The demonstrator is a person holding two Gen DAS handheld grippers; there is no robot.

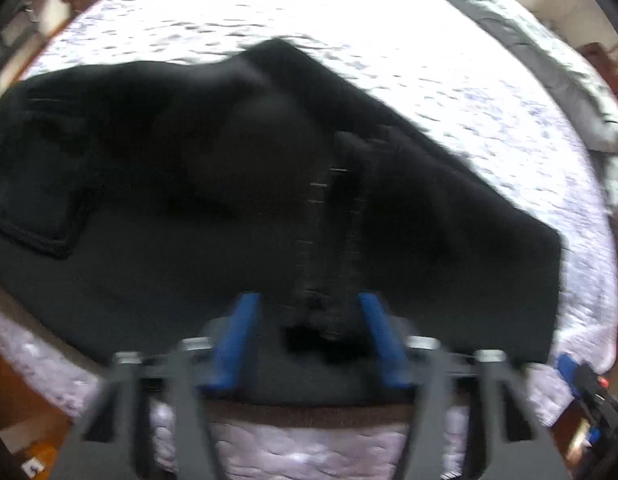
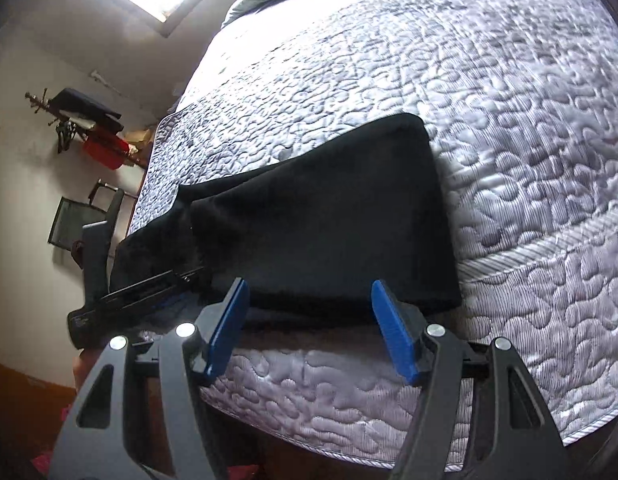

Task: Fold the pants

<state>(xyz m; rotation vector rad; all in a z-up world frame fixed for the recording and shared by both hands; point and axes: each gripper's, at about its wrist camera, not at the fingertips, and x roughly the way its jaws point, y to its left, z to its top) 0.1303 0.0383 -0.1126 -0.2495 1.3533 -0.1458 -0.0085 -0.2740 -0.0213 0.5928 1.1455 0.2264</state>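
Right wrist: pants (image 2: 325,224) lie lengthwise along bed edge (image 2: 509,264).

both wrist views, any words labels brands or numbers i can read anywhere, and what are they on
None can be read.
black pants: no tag, logo or print shows in either view.
quilt: stitched pattern only, no text.
left gripper, seen from the right wrist: a faint pale mark on its dark body, too small and blurred to read.
Clothes on the wall rack: no lettering visible.

L tongs (image 1: 307,304) & R tongs (image 2: 309,292) agape
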